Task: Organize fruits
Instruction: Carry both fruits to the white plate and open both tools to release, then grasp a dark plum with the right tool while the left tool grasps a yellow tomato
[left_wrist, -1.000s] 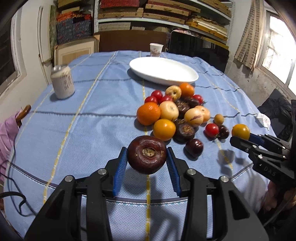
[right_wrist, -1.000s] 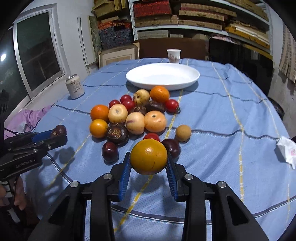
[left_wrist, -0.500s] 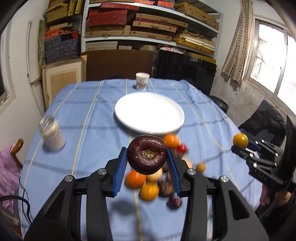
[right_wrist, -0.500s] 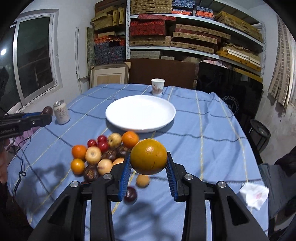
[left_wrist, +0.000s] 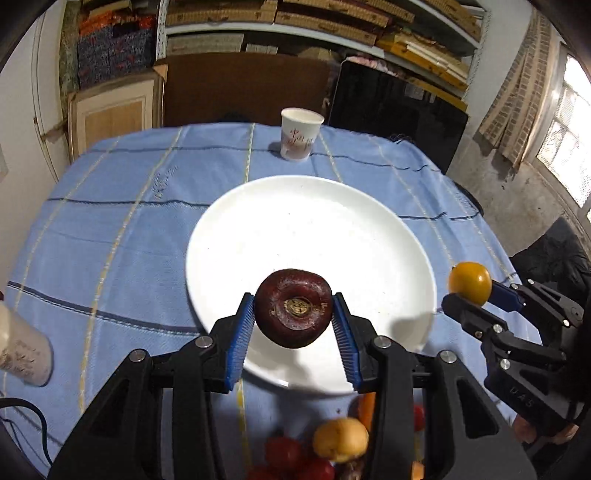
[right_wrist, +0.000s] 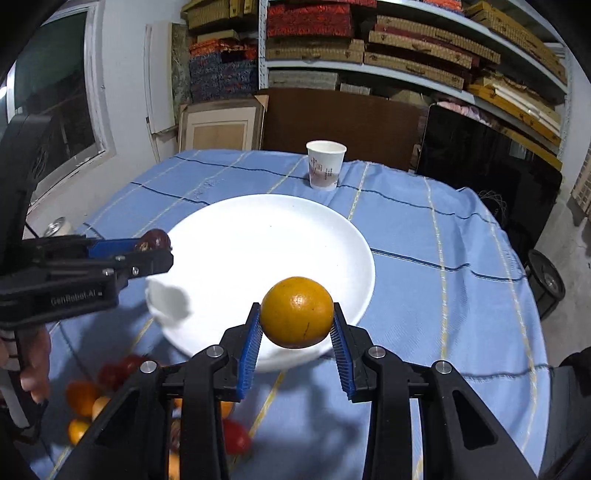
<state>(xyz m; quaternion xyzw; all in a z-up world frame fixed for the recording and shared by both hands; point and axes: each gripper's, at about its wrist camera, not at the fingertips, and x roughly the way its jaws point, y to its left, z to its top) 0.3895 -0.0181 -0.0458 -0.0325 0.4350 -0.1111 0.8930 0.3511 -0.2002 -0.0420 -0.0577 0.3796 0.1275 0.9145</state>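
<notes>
remaining fruits (left_wrist: 332, 450) blurred, cut off behind tongs (left_wrist: 293, 325)

Table covered by a light-blue woven cloth (left_wrist: 122, 229) crossed with pale yellow and dark blue stripes.

Items resting directly on it, clock positions as seen by the left wrist camera:
- Centre: large round white ceramic plate (left_wrist: 388, 221), nothing lying in it.
- 12 o'clock of the plate, near the far edge: white paper cup with red print (left_wrist: 298, 134), upright.
- 9 o'clock, at the frame edge: pale cylindrical drinks can (left_wrist: 20, 350), partly cut off.
- 6 o'clock, just beside the plate's near rim: loose cluster of small red, orange and yellow fruits (left_wrist: 332, 446), blurred, partly hidden.
</notes>
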